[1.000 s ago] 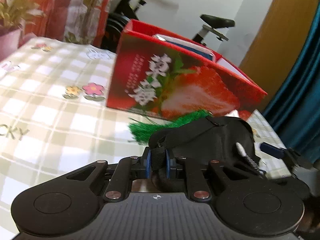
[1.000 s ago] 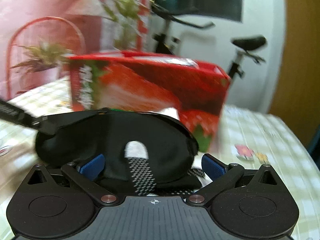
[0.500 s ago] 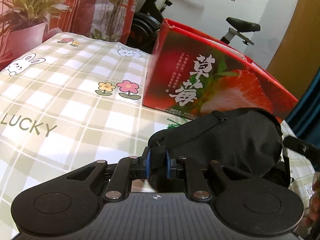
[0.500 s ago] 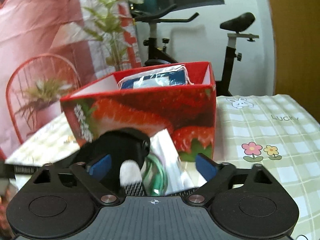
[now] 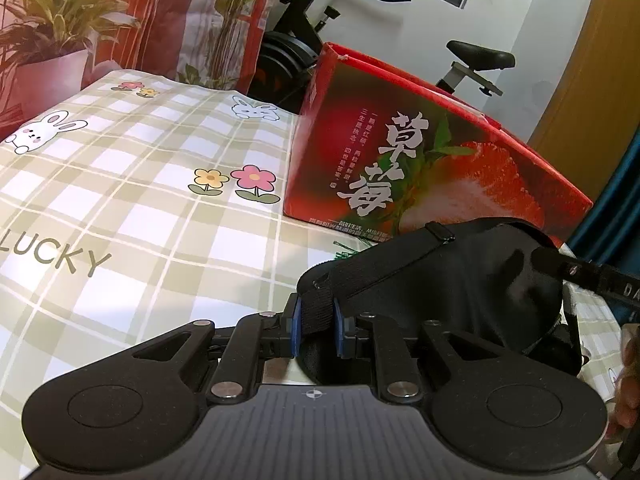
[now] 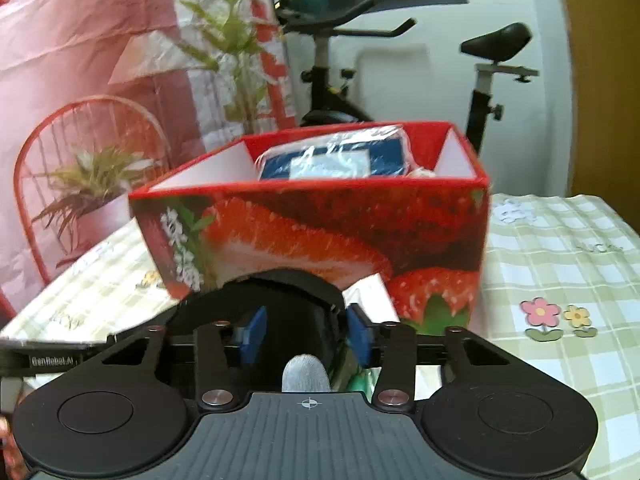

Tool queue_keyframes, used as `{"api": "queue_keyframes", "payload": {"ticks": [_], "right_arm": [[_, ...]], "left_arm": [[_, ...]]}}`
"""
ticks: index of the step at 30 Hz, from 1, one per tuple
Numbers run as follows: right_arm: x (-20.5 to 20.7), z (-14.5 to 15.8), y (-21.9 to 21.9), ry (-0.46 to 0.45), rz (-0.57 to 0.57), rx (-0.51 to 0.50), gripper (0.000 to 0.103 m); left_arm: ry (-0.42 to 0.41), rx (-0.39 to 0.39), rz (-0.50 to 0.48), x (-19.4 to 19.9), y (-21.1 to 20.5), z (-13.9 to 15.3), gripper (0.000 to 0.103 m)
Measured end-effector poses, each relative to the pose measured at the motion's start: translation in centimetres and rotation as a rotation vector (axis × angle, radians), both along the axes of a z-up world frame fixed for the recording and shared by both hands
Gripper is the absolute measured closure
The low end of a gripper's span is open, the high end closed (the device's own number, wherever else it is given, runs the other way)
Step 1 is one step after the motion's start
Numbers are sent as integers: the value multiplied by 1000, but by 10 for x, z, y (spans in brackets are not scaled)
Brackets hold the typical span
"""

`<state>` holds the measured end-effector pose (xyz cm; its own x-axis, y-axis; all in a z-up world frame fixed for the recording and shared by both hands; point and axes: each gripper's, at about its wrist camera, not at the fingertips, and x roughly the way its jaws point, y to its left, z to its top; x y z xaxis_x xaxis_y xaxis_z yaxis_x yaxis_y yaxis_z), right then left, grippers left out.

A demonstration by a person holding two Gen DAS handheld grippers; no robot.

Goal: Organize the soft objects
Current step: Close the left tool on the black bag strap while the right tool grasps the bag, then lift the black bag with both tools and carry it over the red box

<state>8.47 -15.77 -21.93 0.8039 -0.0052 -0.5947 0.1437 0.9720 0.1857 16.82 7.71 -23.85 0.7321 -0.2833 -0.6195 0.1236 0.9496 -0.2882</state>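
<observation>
Item: black eye mask (image 5: 472, 276), off the table, before the strawberry box (image 6: 320, 220). Left gripper (image 5: 314, 324) pinches its strap. Right gripper (image 6: 306, 336) jaws, just closing, apparently grip its far end. Box transfer likely next.

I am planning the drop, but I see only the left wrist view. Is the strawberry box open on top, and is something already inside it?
Observer: Yes, the strawberry box is open on top; a blue packet in clear wrap lies inside.
Operator: Is room left beside it?
Observer: Left of the packet, the white inner wall shows bare; the floor is hidden.
Operator: Does the right gripper hold the sleep mask?
Observer: Its jaws have just been closing; the black mask fills the gap and the blue pads seem to press it.
</observation>
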Motion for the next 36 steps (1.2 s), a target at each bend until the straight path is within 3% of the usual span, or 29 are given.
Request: {"api": "queue_keyframes", "payload": {"ticks": [2, 8, 27, 28, 31, 36], "right_arm": [[-7, 7, 1, -43, -13, 14, 74], [-26, 17, 7, -84, 13, 50, 79], [0, -11, -18, -15, -1, 96, 69], [0, -11, -17, -13, 2, 99, 70], [-2, -6, -10, -19, 24, 79, 88], [-17, 10, 10, -71, 61, -43, 92]], "left_arm": [[-2, 2, 0, 0, -1, 0, 84], [-2, 1, 0, 0, 0, 0, 84], [-17, 12, -6, -1, -1, -1, 84], [-17, 13, -6, -1, -1, 0, 84], [-17, 13, -6, 0, -1, 0, 84], [-16, 4, -7, 0, 1, 0, 84]]}}
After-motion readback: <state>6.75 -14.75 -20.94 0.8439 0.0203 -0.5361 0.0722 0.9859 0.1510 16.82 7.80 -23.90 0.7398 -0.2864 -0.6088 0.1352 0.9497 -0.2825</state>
